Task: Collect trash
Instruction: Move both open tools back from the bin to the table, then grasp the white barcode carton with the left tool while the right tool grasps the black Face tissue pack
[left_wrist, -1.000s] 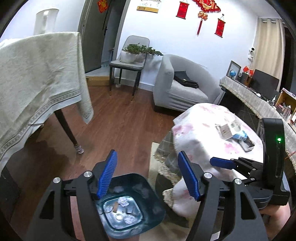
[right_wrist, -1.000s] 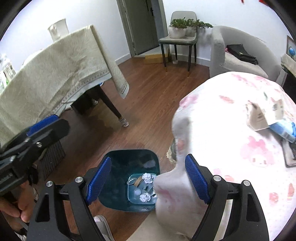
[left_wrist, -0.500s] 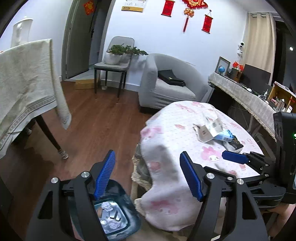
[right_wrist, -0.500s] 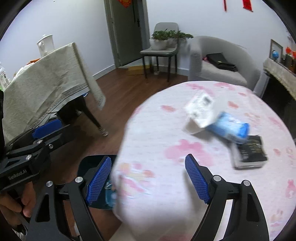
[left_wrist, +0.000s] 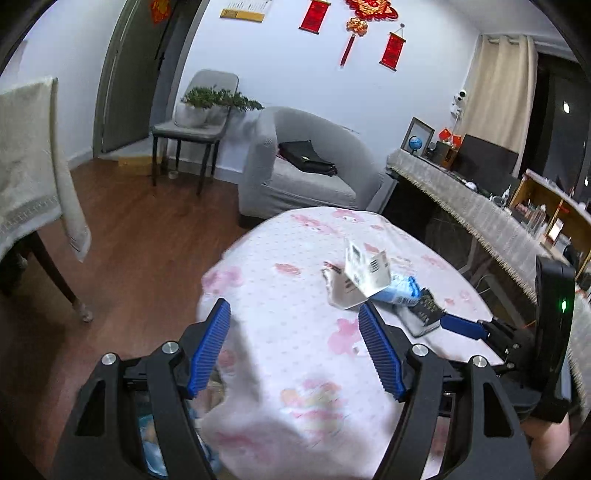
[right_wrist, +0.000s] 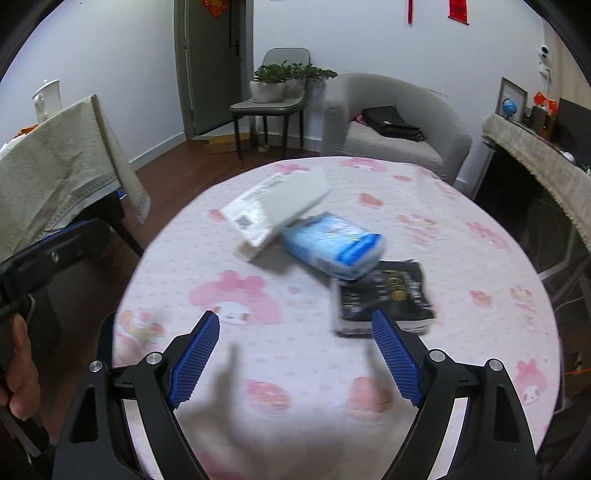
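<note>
A: Trash lies on the bench — a white carton, a blue pack and a black wrapper, all three touching in one pile near the middle of the pink cloth.

B: And the bin?

A: Only a dark corner of the bin shows low in the left view, under the bench edge, behind the left fingers. I cannot see what is in it from here.

B: How are the grippers standing?

A: The right gripper hangs over the near part of the bench with its fingers wide and nothing between them. They have just been opening a little more. The left gripper is also spread wide and empty, near the bench edge, and the carton is beyond its right finger.

B: So which step is this?

A: I judge it is the reach for a piece — both grippers point toward the pile and nothing is picked yet. The pictures are a bit blurred.

B: What does the next move need?

A: The black wrapper is closest to the right fingers, just beyond the right one. I think the right gripper should go forward and down, put one finger on each side of the wrapper, and close. The wrapper is flat and partly under the blue pack, so the fingers must come low to the cloth, or they may push the pile instead of catching it.
</note>
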